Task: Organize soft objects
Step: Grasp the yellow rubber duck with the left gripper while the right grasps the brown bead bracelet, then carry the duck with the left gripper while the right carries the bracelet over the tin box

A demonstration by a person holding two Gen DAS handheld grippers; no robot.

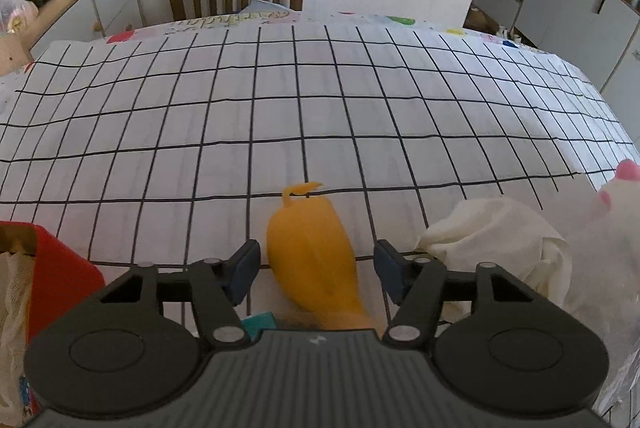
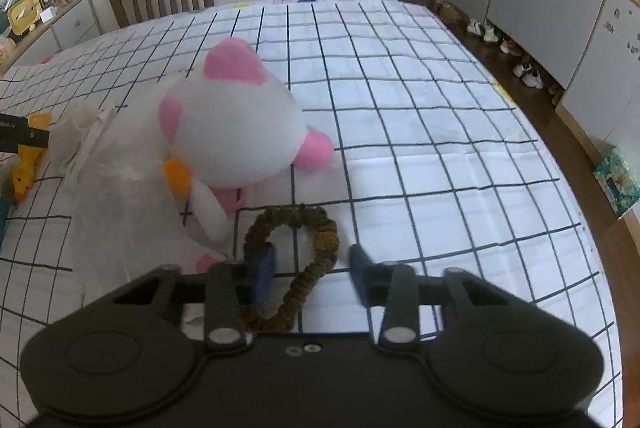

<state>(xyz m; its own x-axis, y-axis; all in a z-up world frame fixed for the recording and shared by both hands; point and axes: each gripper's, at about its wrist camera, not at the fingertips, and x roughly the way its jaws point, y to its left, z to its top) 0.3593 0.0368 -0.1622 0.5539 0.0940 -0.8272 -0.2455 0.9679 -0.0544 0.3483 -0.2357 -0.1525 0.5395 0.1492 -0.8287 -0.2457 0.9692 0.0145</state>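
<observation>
Duck toy (image 1: 312, 252): between left gripper (image 1: 316, 268) pads, untouched; centre, then squeeze gently
Scrunchie (image 2: 298, 264): right gripper (image 2: 312, 272) half-open astride its 6 o'clock strand; nothing held

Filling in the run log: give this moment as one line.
left tongs: open around yellow toy | right tongs: open around brown scrunchie | plush: on table

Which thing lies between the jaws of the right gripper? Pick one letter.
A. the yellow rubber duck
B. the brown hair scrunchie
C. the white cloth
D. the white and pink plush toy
B: in the right wrist view the brown hair scrunchie lies on the checked tablecloth between the jaws of the right gripper; the plush toy sits farther back.
</observation>
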